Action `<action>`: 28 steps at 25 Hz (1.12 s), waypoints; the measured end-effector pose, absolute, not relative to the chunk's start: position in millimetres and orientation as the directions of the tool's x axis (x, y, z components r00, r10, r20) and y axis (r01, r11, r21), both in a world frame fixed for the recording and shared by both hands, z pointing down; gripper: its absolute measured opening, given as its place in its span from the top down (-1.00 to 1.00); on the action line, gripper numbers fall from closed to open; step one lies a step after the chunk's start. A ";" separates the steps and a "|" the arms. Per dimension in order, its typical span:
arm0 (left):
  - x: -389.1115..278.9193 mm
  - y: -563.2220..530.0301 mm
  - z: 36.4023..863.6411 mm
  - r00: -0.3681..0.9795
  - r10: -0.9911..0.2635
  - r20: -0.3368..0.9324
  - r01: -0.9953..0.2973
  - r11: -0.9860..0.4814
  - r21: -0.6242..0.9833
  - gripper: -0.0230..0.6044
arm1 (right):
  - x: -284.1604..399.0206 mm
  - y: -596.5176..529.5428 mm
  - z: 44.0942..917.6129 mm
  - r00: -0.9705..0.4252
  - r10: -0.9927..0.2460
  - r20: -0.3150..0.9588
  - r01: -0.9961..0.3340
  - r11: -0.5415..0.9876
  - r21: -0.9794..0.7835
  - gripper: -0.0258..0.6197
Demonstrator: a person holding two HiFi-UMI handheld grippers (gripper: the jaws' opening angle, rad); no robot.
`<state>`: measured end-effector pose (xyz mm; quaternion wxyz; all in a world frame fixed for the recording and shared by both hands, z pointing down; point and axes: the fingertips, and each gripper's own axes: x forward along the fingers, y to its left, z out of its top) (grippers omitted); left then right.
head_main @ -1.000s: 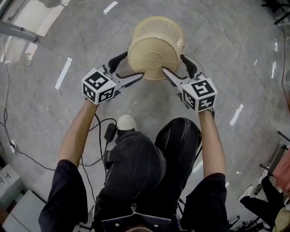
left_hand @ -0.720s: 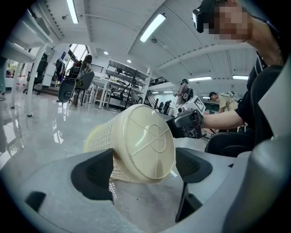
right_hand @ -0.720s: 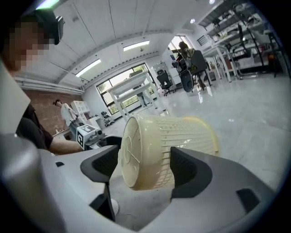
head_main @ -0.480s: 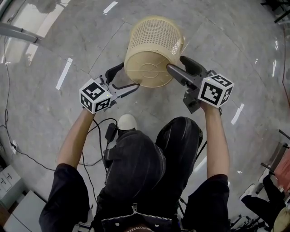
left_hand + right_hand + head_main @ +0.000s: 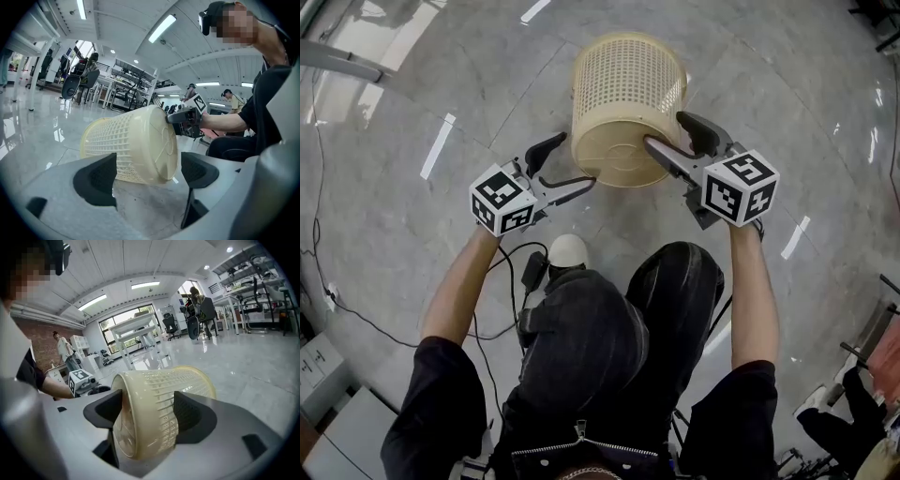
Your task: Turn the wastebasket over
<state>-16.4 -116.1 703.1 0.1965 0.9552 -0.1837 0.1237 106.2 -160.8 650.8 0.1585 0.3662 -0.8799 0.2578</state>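
Observation:
The cream lattice wastebasket (image 5: 625, 98) lies tilted on the grey floor, its solid round base turned toward me and its open mouth facing away. My right gripper (image 5: 673, 139) is shut on the basket's bottom edge, one jaw against the base and the other on the lattice wall (image 5: 159, 404). My left gripper (image 5: 568, 165) stands open just left of the base, apart from it, with nothing between its fingers. In the left gripper view the wastebasket (image 5: 136, 145) sits beyond the jaws, and the right gripper (image 5: 187, 121) holds its far side.
A black cable (image 5: 502, 272) and a white shoe (image 5: 567, 251) lie close by my knees. Desks, chairs and racks (image 5: 126, 89) stand far back in the room, where other people (image 5: 63, 352) are too. A stand (image 5: 874, 314) is at the right edge.
The right gripper has twisted and lifted with the basket, so more lattice wall shows and the base points toward me. The left gripper has drawn slightly back from the base.

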 end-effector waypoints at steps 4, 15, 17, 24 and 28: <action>-33.4 -122.0 675.7 0.905 -0.358 0.231 -0.415 -0.864 0.285 -0.43 | 108.2 -146.0 656.2 -0.702 -0.523 0.484 -0.697 0.646 -0.312 -0.16; -0.4 -148.7 672.9 0.921 -0.342 0.188 -0.388 -0.855 0.344 -0.43 | 107.3 -105.5 714.6 -0.693 -0.398 0.602 -0.637 0.729 -0.251 -0.15; 6.4 -150.7 680.5 0.916 -0.349 0.196 -0.398 -0.851 0.343 -0.37 | 106.0 -100.4 728.0 -0.684 -0.377 0.624 -0.629 0.738 -0.243 -0.15; 13.3 -149.4 708.8 0.901 -0.369 0.231 -0.431 -0.829 0.357 0.03 | 104.8 -101.1 747.4 -0.694 -0.381 0.611 -0.657 0.683 -0.320 -0.09; 14.8 -146.3 724.8 0.893 -0.367 0.262 -0.443 -0.822 0.357 0.11 | 103.5 -107.8 747.2 -0.688 -0.412 0.597 -0.683 0.645 -0.343 -0.09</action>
